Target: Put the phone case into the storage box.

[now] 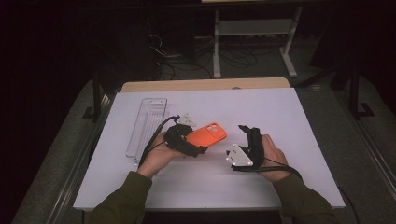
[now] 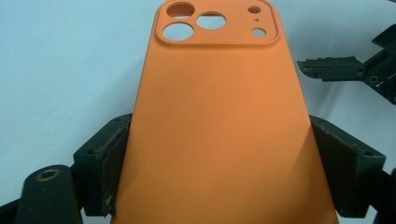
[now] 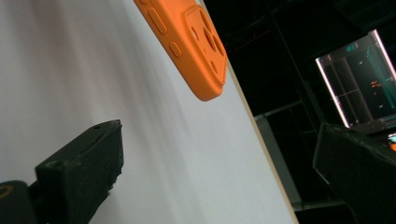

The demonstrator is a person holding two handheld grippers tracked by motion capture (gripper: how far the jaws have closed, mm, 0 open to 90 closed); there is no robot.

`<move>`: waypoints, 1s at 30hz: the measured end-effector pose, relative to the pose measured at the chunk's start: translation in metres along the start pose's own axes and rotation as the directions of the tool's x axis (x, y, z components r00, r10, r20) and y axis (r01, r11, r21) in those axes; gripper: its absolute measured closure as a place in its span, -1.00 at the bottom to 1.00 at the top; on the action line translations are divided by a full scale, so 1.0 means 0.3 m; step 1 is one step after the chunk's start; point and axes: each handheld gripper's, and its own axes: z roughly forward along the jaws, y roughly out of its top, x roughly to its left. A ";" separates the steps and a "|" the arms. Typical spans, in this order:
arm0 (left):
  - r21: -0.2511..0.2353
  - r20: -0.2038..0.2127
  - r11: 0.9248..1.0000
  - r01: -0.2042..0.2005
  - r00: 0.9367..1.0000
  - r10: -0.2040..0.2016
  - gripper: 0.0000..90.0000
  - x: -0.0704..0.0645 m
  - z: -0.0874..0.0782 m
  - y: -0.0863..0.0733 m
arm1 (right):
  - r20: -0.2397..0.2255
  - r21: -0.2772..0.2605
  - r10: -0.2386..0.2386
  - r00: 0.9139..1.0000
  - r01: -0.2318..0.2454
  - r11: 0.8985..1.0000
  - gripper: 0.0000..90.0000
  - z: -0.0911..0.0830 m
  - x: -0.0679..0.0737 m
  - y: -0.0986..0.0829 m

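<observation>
Orange phone case (image 1: 208,133) is the landmark here, lying near the middle of the white surface (image 1: 280,112), camera cutouts pointing away from the person. The left tool (image 1: 190,143) is clenched on the case's near end: in the left gripper view both black jaws press against the case's (image 2: 219,126) long side edges, one on each side. The case looks lifted a little off the surface at its far end, though how far I cannot tell.

To the right of the case, the right tool (image 1: 246,134) hangs well apart from it, jaws spread wide and grasping nothing; the right gripper view has the case (image 3: 187,42) off ahead between and beyond those open jaws. To the left of the case lies a clear plastic tray (image 1: 147,123), long and narrow.

My read: the case is being picked up or shifted, perhaps toward that tray. To do it well, keep the squeeze firm but gentle, since a soft case bows when pinched across its width. Keep it level, move slowly, and bring the right tool in on the far end if it starts to sag or twist.

Writing? None readable. No logo or label shows on the case's back, only the lens holes and side buttons.
</observation>
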 end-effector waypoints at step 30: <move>0.004 0.002 1.000 -0.010 1.000 0.010 -0.65 -0.001 -0.001 0.000 | 0.090 -0.015 -0.270 0.959 0.272 0.962 -0.98 -0.003 0.047 0.015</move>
